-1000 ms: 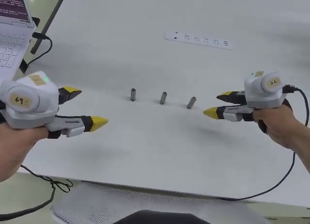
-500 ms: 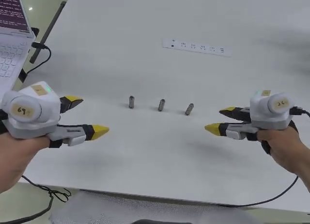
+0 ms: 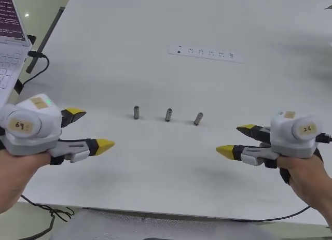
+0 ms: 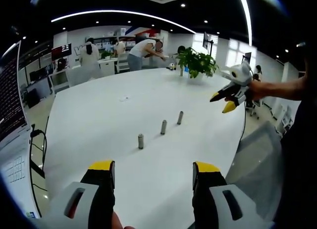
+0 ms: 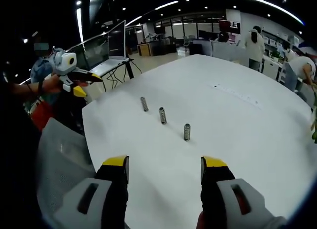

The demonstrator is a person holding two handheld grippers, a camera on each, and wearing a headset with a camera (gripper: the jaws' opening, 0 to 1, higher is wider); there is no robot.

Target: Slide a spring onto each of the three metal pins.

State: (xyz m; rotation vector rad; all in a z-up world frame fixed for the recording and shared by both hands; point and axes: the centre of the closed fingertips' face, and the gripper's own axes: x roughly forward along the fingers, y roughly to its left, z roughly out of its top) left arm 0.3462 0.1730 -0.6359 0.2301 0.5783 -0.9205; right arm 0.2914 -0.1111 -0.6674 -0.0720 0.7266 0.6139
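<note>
The left gripper (image 3: 91, 128) was held over the left side of the white table (image 3: 155, 167), its jaws spread and empty. Three pins (image 3: 168, 115), apparently sleeved in springs (image 5: 186, 132), were stood in a row mid-table. The right gripper (image 3: 234, 139) was held opposite, jaws likewise parted and empty.

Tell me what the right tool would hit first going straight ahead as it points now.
Likely the nearest spring-covered pin, standing between the open jaws of the right tool in its own view; height is unclear, so it might pass over.
</note>
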